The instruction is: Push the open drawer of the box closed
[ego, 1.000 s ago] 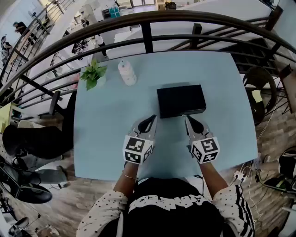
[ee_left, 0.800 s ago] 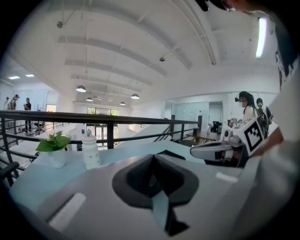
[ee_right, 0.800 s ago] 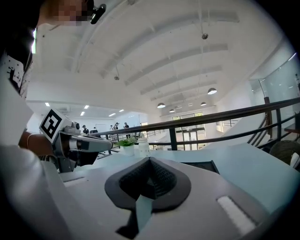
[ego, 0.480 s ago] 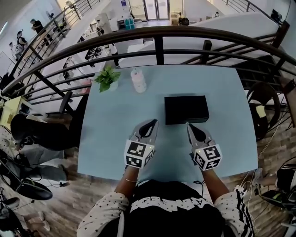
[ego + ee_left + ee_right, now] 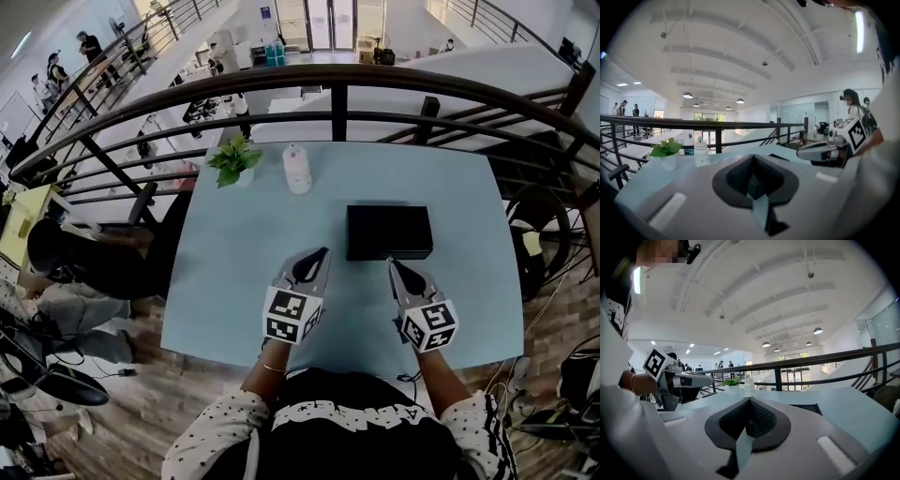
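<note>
A potted plant (image 5: 232, 159) and a white bottle (image 5: 297, 170) stand at the far left of the pale blue surface (image 5: 234, 272), by the railing (image 5: 339, 108). The left gripper (image 5: 317, 255), jaws pressed together on nothing, is held over bare surface just left of the black box (image 5: 389, 232). The box lies right of centre, with open room to all 4 edges. The right gripper (image 5: 395, 266), jaws also together and empty, points at its near edge. The right gripper view shows the box (image 5: 806, 407) as a low dark slab beyond the tips.
</note>
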`<state>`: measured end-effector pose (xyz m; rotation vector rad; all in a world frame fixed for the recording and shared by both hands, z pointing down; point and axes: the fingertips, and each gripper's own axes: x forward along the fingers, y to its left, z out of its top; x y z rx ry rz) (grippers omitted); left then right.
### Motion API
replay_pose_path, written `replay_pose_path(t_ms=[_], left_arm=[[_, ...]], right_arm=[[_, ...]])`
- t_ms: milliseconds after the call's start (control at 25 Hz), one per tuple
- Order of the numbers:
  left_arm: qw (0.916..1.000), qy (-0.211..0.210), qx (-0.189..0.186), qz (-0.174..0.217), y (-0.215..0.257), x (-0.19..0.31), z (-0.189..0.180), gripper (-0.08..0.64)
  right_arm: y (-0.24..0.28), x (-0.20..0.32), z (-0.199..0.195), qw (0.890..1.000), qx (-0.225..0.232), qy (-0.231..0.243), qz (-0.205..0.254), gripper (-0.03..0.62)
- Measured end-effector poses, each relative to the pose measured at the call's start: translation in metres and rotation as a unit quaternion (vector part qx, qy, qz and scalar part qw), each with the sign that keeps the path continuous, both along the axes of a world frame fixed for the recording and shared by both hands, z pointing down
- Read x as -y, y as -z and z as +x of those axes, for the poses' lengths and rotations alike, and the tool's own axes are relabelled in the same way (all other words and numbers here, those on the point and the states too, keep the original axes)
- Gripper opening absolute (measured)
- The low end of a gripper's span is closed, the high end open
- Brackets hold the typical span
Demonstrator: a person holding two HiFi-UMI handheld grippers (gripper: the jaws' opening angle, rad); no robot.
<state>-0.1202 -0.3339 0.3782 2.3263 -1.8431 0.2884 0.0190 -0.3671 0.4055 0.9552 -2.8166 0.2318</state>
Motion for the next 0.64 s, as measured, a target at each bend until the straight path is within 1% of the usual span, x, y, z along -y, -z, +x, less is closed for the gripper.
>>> replay_pose_path(t_ms=[160,400,640], left_arm=[[1.0,0.005,-0.002,0.004,0.0,-0.003,0.002,0.0],[0.9999,0.013,0.007,-0.004,0.002,-0.013,0.005,0.0],[0.9998,0.017,0.013,-0.002,0.005,-0.021,0.01,0.0]], right_arm=[[-0.002,0.001,0.006,1.0,-0.001,0.0,0.002,-0.002],[0.0,-0.007,0.012,1.0,0.004,0.0,-0.006,-0.001],[0.0,-0.012,0.022,1.0,0.006,-0.002,-0.005,0.0]])
